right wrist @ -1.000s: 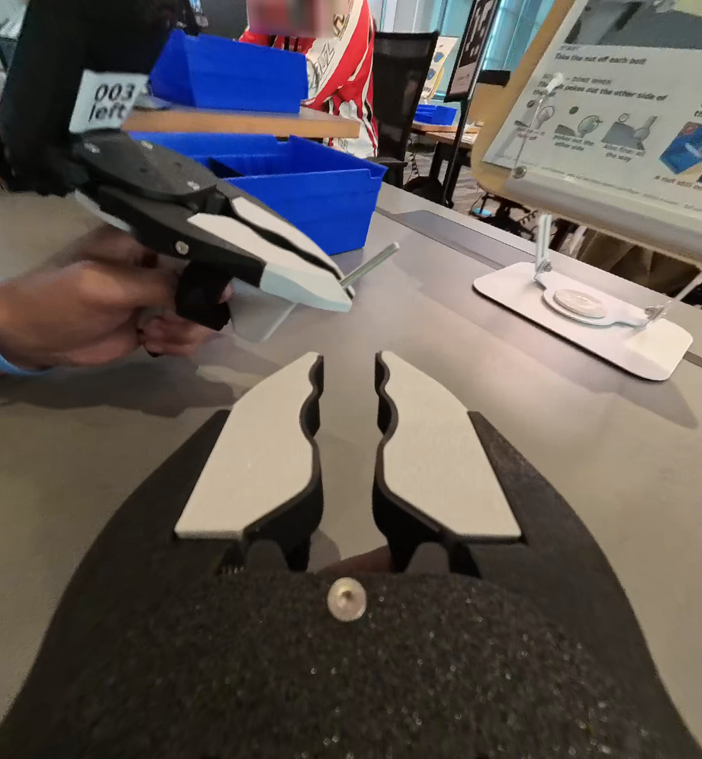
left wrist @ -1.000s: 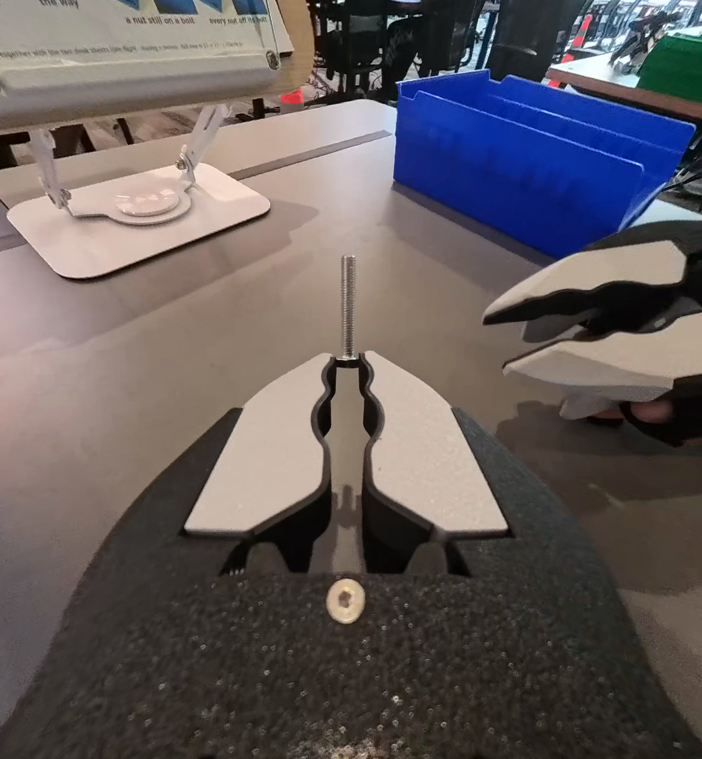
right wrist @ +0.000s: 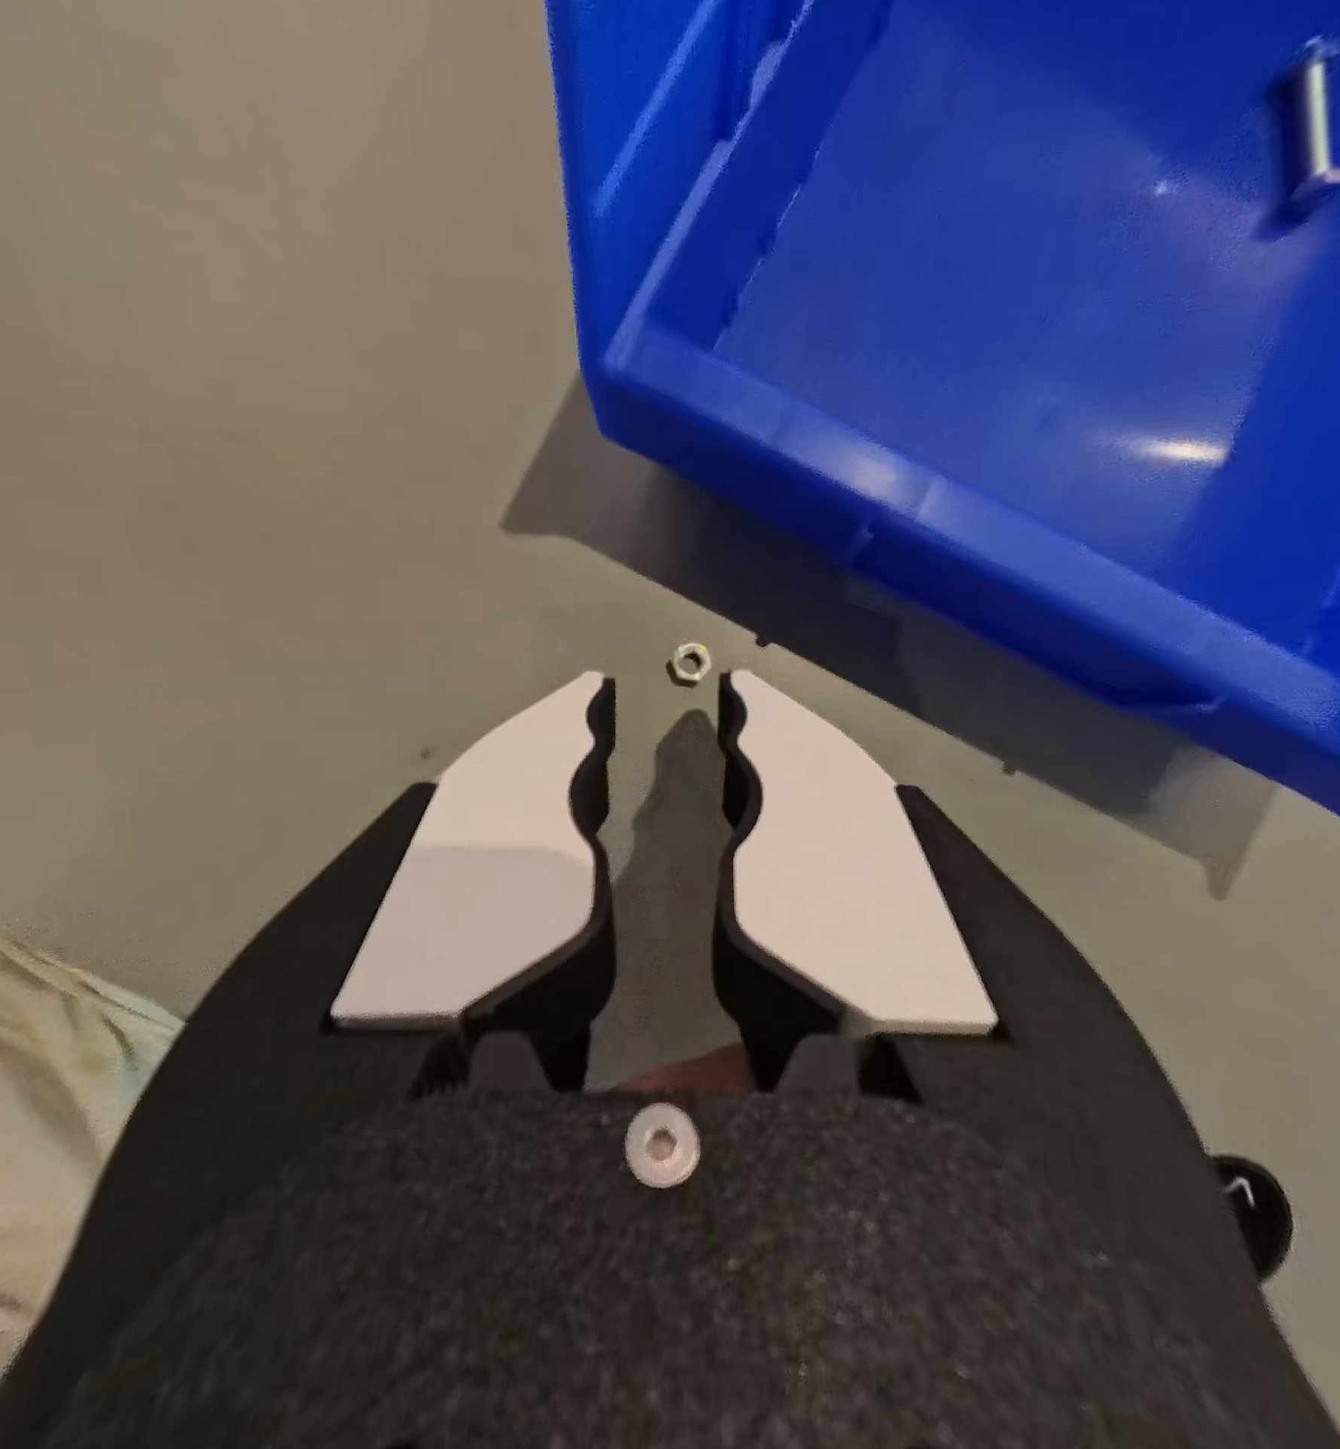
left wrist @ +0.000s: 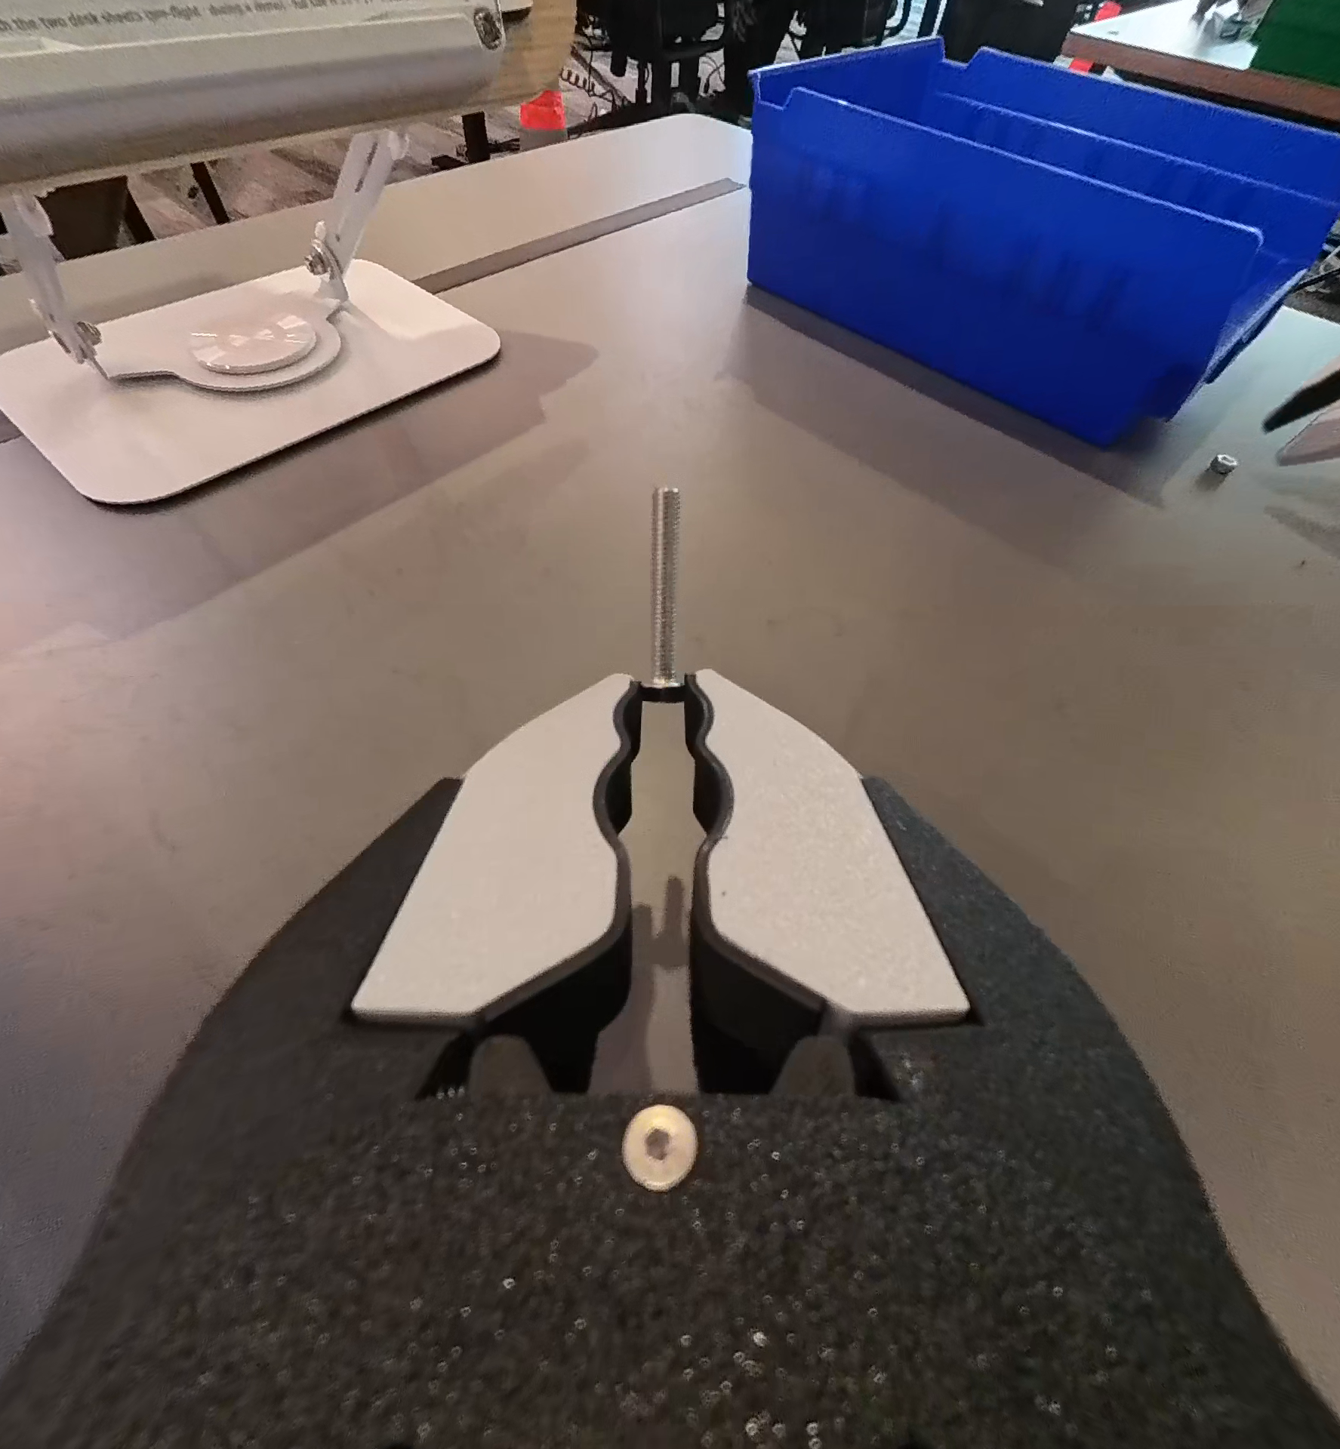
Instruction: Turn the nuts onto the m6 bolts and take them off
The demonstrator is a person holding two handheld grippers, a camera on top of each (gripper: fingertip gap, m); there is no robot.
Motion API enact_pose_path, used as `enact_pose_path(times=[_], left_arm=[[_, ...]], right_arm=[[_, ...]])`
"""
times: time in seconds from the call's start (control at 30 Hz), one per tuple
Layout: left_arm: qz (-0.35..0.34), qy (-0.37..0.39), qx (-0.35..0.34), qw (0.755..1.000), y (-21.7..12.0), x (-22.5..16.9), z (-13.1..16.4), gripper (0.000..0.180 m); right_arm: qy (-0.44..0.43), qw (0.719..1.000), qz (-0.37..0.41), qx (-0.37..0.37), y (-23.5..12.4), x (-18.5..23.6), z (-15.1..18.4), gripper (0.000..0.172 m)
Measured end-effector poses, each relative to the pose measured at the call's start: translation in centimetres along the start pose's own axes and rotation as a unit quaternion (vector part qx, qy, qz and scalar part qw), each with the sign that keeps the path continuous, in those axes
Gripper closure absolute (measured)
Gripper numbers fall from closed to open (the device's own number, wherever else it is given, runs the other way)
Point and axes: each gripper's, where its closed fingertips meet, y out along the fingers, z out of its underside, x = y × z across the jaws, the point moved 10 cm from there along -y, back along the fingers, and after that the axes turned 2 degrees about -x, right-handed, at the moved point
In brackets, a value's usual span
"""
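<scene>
Looking at the small silver hex nut (right wrist: 687, 664) first: it's lying flat on the grey tabletop (right wrist: 219, 392) at centre frame of the right wrist view, hole facing up, just beyond the tips of the right gripper (right wrist: 666, 680) and near the lower-left corner of the blue plastic bin (right wrist: 964, 486). In the left wrist view the same nut (left wrist: 1222, 464) is a tiny speck at the right edge. It's probably light, hard and slick, so it would likely skate or flip if one pad reaches it before the other. Best bet seems to be pinching it across two opposite flats, right at the fingertips, leaving the hole clear for threading.

The right gripper's jaws stand moderately apart with nothing between them, just table and shadow.

The long silver threaded bolt (left wrist: 666, 584) sits at centre frame of the left wrist view, sticking straight out past the tips of the left gripper (left wrist: 665, 684). The two pads close on its head end with only a narrow gap left, and the full thread is exposed. It looks rigid and the hold looks square, though a round head could still spin under torque.

Another silver bolt (right wrist: 1313, 129) lies inside the bin, upper right of the right wrist view. A white tablet-style stand (left wrist: 243, 376) sits upper left in the left wrist view.
</scene>
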Motion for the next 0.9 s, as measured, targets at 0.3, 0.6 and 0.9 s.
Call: enact_pose_path(times=[0.3,0.6,0.9], left_arm=[[0.006,0.008,0.012,1.000,0.2,-0.1,0.1,0.171],[0.015,0.021,0.029,0.999,0.6,-0.5,0.4,0.171],[0.018,0.030,0.040,0.999,0.9,-0.7,0.6,0.171]], right_arm=[[-0.078,0.996,-0.027,0.033,1.6,-1.7,0.0,0.146],[-0.070,0.996,-0.056,0.024,2.2,-2.1,-0.2,0.147],[-0.317,0.937,-0.124,0.077,1.6,-2.3,-2.7,0.150]])
